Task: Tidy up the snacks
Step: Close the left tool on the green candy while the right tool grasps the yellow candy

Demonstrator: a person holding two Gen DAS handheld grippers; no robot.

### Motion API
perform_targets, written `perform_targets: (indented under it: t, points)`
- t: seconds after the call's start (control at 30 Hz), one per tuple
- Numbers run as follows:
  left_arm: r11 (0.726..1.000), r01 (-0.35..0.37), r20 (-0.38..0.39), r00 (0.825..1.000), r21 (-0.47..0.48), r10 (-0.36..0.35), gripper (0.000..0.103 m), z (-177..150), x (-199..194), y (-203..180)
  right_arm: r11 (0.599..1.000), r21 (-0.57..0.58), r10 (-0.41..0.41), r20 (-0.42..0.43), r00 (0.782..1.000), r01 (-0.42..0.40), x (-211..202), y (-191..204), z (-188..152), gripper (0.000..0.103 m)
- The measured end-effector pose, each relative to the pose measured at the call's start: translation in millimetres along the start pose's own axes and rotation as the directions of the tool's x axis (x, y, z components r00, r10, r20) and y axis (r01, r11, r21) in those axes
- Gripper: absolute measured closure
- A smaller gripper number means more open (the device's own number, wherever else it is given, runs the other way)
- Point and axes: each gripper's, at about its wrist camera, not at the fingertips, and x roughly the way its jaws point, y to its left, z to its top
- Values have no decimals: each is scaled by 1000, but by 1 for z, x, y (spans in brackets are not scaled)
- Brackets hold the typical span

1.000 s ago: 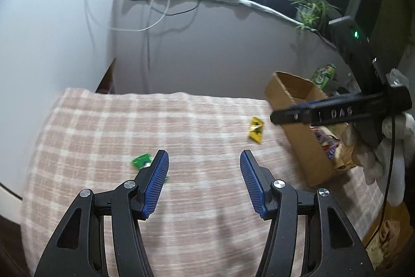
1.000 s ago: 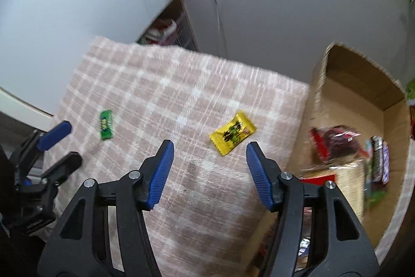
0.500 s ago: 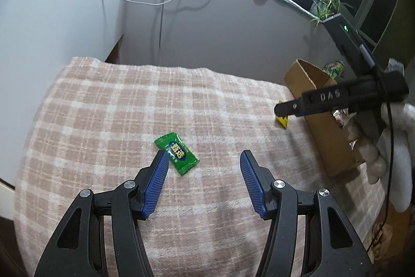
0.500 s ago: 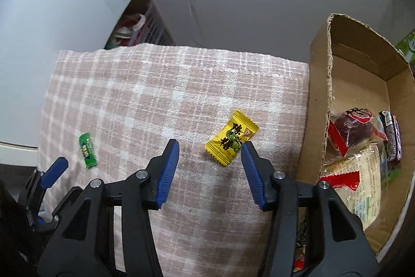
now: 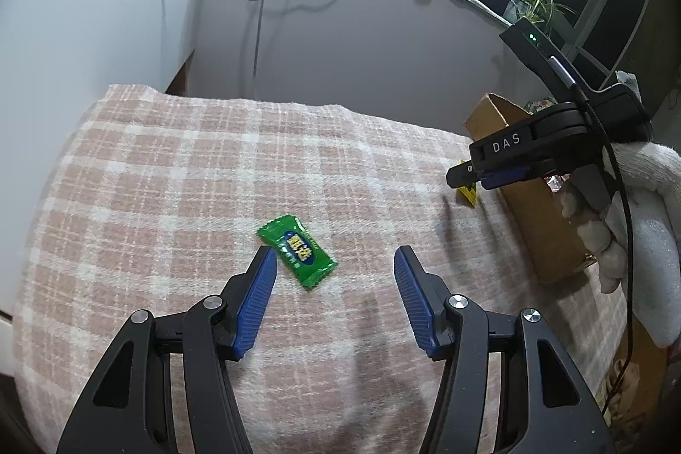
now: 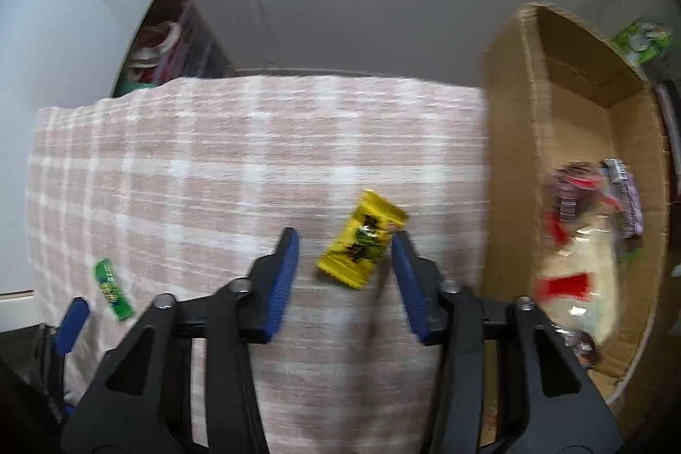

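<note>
A checked cloth [image 5: 213, 173] covers the table, and a cardboard box [image 6: 638, 139] of snacks stands open at its right edge. The left gripper [image 5: 334, 256] hangs wide open above a green candy [image 5: 298, 249], which lies flat near its left pad. The right gripper [image 6: 344, 241] is also wide, with a yellow candy [image 6: 361, 245] lying between its pads, close to the box.

To do each pick well, I judge that the gripper should centre over its candy, lower until the pads meet the cloth, then close across the wrapper's narrow width. The green candy sits off-centre, so a small shift left helps.

The right view is blurred, so the box's contents are hard to tell apart. In the left view the right gripper hides most of the yellow candy.
</note>
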Motion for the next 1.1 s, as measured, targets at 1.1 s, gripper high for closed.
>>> perform_targets:
  t: [1.1]
  points:
    - [986, -137, -47, 989, 99, 142, 85, 10, 27, 3, 974, -206, 109, 93, 990, -88, -7, 16, -35, 79]
